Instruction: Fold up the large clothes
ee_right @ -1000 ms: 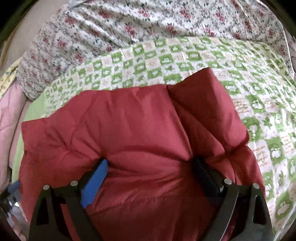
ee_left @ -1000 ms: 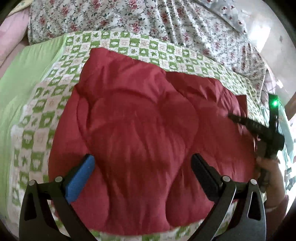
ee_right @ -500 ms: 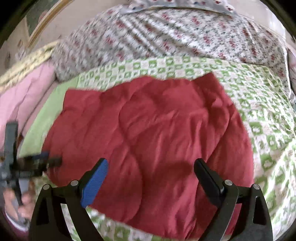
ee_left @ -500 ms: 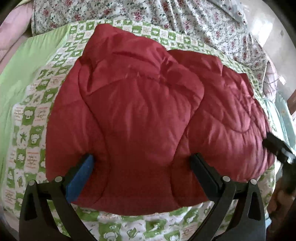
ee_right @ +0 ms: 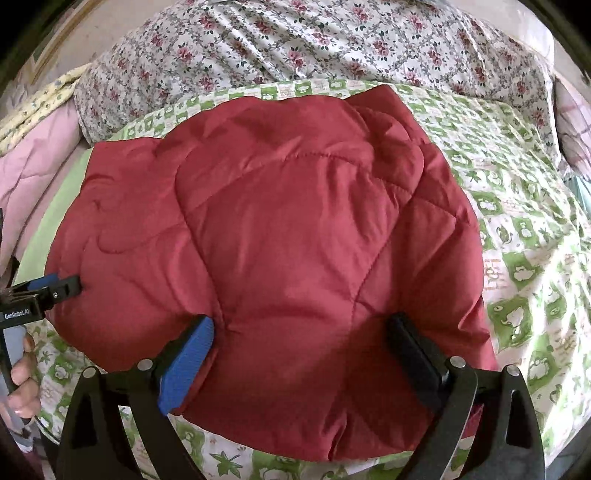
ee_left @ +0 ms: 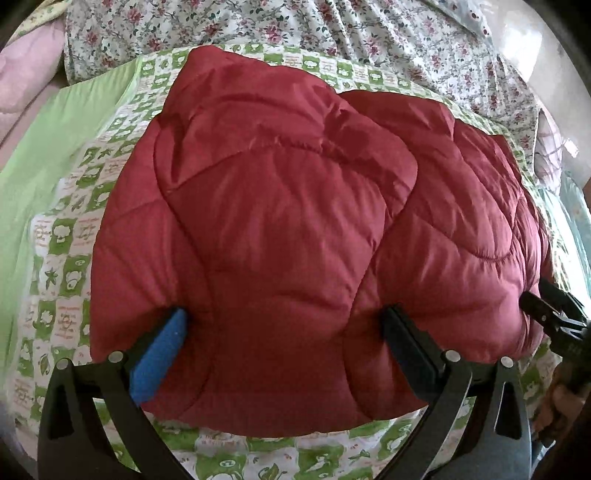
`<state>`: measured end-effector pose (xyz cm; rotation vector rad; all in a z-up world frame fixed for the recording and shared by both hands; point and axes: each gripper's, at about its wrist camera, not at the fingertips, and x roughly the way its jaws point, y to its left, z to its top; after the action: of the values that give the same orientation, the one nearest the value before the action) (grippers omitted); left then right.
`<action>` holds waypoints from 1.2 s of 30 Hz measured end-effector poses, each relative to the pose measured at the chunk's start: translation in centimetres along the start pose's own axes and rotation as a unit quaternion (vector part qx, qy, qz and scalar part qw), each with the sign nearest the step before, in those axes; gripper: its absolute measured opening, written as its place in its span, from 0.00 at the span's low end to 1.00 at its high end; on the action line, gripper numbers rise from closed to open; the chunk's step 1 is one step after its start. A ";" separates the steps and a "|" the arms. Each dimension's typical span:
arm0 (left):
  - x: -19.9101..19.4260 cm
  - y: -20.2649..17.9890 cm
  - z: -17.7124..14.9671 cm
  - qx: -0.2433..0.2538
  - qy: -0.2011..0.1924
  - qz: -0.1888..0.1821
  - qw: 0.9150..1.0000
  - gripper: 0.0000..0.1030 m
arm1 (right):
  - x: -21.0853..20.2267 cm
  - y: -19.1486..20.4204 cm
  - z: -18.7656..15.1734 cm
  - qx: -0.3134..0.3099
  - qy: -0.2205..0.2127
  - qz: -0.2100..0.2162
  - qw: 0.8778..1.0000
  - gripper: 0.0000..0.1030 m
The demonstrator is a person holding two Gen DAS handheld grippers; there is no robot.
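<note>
Both tongs, left tongs [ee_left: 284,332] and right tongs [ee_right: 303,336], now gape wide, pressing nothing closed, withdrawn to the red quilted padded jacket's [ee_left: 295,229] near edge; folded bundle lies released, fold apparently done.

Item: red quilted jacket [ee_left: 288,229], folded into a puffy bundle, lying on green-and-white checked sheet [ee_left: 62,236]. We log the left gripper [ee_left: 284,332] w/ fingers spread wide, blue pad [ee_left: 159,358] and black pad [ee_left: 410,354] both pressed into the bundle's near edge. Right gripper [ee_left: 554,314] enters at right edge, tips touching the jacket's side; can't tell its jaw state. Floral bedding [ee_left: 332,33] behind; plain green cloth [ee_left: 55,147] at left.
</note>
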<state>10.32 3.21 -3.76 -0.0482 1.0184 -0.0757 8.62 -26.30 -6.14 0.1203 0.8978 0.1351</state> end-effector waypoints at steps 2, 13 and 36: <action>0.0 -0.1 -0.2 0.001 -0.004 0.005 1.000 1.00 | 0.1 0.0 0.0 0.001 0.002 0.001 1.000 0.93; -0.9 -0.3 -0.8 -0.004 -0.004 0.018 1.000 1.00 | 0.2 -0.2 -0.2 0.005 0.006 0.008 1.000 0.93; -1.0 -0.4 -1.1 0.004 0.005 0.024 1.000 1.00 | -4.8 2.1 0.6 -0.016 -0.065 0.026 0.997 0.93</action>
<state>8.81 2.90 -3.43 -0.0164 1.0277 -0.0352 6.05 -25.05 -1.74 0.1222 0.7634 0.1881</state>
